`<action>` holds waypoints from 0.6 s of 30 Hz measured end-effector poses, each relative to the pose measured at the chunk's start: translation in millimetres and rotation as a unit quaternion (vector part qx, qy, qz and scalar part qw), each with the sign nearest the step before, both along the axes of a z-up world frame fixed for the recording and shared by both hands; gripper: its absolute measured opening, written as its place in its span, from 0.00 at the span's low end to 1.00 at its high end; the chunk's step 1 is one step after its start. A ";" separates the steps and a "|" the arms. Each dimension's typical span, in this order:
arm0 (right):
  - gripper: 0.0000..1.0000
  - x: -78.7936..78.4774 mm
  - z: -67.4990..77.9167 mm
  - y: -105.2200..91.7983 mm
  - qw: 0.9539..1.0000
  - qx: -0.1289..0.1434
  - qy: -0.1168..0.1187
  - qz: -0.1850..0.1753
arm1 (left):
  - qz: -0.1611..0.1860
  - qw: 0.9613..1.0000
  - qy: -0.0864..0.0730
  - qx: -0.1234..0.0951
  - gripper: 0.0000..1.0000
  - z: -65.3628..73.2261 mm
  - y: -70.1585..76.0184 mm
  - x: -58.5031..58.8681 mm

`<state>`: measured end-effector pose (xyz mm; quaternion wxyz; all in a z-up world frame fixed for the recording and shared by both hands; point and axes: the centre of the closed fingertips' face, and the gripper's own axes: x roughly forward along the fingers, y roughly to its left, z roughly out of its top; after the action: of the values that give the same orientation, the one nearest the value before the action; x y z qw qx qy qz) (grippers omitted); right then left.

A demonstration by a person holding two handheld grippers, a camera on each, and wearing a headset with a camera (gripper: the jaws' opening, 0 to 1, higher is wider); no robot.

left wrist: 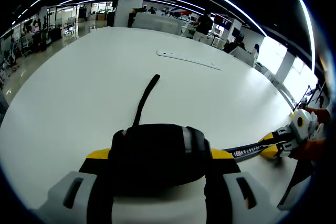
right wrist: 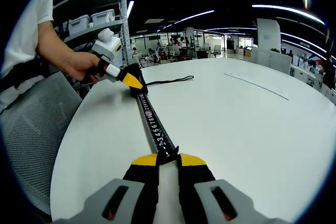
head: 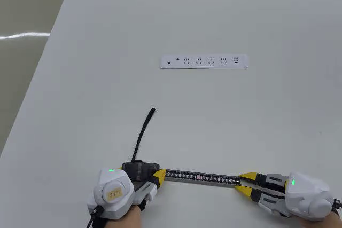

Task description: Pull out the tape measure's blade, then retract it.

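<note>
A black tape measure case (head: 140,171) lies near the table's front edge, clamped between the yellow-tipped jaws of my left gripper (head: 149,177); in the left gripper view the case (left wrist: 157,153) sits between the jaws. Its dark numbered blade (head: 200,177) runs out to the right along the table. My right gripper (head: 245,182) is shut on the blade's end (right wrist: 167,153). The blade (right wrist: 152,124) stretches away toward the left gripper (right wrist: 128,80). A black wrist strap (head: 143,132) trails from the case toward the table's middle.
A white power strip (head: 204,61) lies flat farther back on the white table (head: 256,116). The table's left edge (head: 37,73) drops to a grey floor. In the gripper views, an open office with shelves, desks and people lies beyond the table.
</note>
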<state>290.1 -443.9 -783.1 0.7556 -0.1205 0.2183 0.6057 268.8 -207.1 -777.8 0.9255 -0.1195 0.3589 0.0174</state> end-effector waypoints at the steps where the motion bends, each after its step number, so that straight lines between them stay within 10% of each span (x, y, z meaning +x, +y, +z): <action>1: 0.12 0.0 0.0 2.0 1.000 0.001 0.000 0.001 | 0.000 1.000 0.000 0.000 0.68 -0.1 0.0 -0.1; 18: 0.12 2.0 -1.8 31.6 1.000 0.009 0.004 0.010 | 0.002 1.000 0.002 -0.006 0.67 -0.6 1.3 -1.4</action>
<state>292.1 -412.3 -785.0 0.7499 -0.1135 0.2142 0.6155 267.4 -205.8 -778.4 0.9242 -0.1260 0.3602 0.0173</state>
